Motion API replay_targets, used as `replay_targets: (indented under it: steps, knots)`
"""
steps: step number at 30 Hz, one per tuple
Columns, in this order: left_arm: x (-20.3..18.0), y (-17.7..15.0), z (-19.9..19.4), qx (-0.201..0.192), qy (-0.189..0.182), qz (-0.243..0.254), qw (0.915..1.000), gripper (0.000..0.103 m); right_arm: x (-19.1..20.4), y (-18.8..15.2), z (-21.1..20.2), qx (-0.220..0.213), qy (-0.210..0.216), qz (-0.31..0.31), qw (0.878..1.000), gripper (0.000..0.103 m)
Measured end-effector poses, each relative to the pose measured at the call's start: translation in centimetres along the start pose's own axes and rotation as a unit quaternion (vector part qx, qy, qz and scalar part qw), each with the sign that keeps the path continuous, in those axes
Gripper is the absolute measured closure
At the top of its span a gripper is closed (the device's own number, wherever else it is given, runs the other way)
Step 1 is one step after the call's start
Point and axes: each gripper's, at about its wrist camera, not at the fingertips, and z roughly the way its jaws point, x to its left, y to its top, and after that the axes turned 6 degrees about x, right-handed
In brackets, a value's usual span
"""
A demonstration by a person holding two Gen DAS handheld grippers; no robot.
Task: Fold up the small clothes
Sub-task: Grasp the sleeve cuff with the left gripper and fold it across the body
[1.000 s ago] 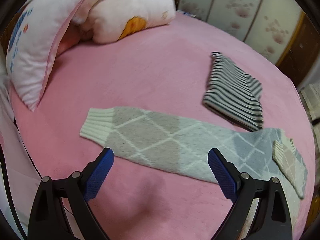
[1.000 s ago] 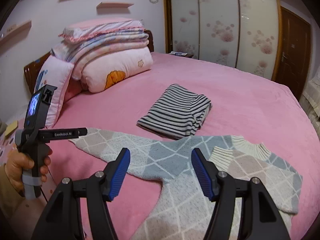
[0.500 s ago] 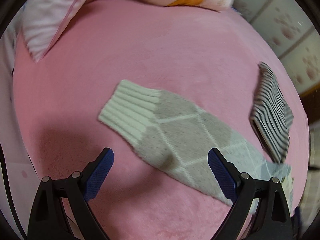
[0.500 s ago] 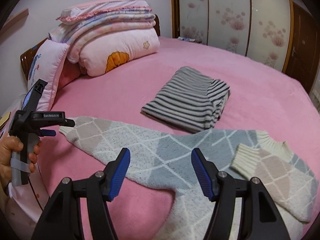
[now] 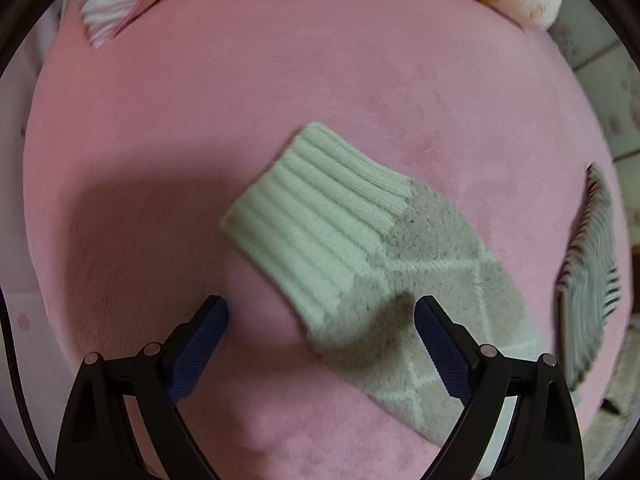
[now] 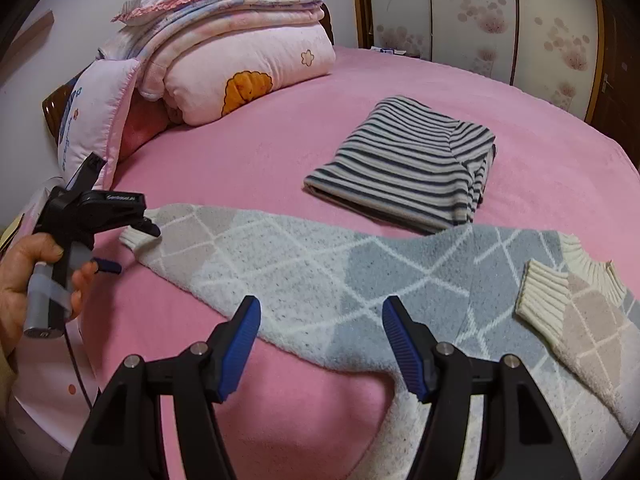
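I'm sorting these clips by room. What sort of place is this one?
Most likely a home bedroom: a bed with a pink sheet, folded quilts and a pillow stacked at its head, and flower-patterned wardrobe doors behind.

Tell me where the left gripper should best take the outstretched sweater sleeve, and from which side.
Probably at the ribbed cream cuff, the sleeve's free end, lying flat on the pink bed. The left gripper is open at the cuff's corner; coming in from that open end, one of its fingers could slide under the edge.

Two garments (image 6: pixel 320 276) (image 6: pixel 404 168), two hand-held grippers (image 6: pixel 320 340) (image 5: pixel 320 340)
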Motion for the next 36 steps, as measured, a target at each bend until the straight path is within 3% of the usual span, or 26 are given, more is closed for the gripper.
replay_targets:
  steps: [3,5,7,13,17,22,25,29,34,36]
  knots:
    - [-1.7,-0.1,0.5,-0.011,0.033,0.031,0.9989,0.028,-0.6,-0.3,0.3,0.005,-0.002,0.008,1.000,0.039]
    - [-2.8,-0.4,0.3,-0.021,0.027,0.048,0.9983,0.067,-1.0,-0.5,0.4,0.009,-0.002,0.013,1.000,0.039]
    - [-3.6,-0.8,0.0,-0.028,0.010,0.064,0.9975,0.094,-1.4,-0.8,0.6,0.012,-0.004,0.018,1.000,0.039]
    - [-5.0,-3.2,-3.4,-0.100,-0.015,0.080,0.9916,0.095,-2.6,-1.7,0.2,0.018,-0.009,0.029,0.999,0.043]
    - [-7.8,-6.3,-7.4,-0.156,-0.052,0.127,0.9782,0.095,-4.0,-2.7,-1.3,0.009,-0.012,0.042,0.999,0.043]
    - [-11.6,-12.1,-13.1,-0.179,-0.143,0.192,0.9543,0.095,-7.3,-4.6,-4.5,-0.005,-0.022,0.069,0.997,0.043]
    - [-14.8,-15.6,-15.5,-0.178,-0.186,0.238,0.9367,0.095,-9.7,-5.9,-6.6,-0.016,-0.031,0.095,0.995,0.043]
    - [-20.4,-21.7,-15.9,-0.146,-0.230,0.298,0.9148,0.095,-12.6,-7.9,-9.2,-0.028,-0.046,0.126,0.991,0.043]
    - [-26.2,-28.7,-12.8,-0.109,-0.241,0.361,0.8944,0.095,-15.8,-10.6,-11.3,-0.029,-0.070,0.156,0.985,0.043]
    - [-28.0,-31.1,-10.9,-0.088,-0.237,0.378,0.8908,0.094,-17.5,-12.0,-11.8,-0.024,-0.077,0.174,0.981,0.043]
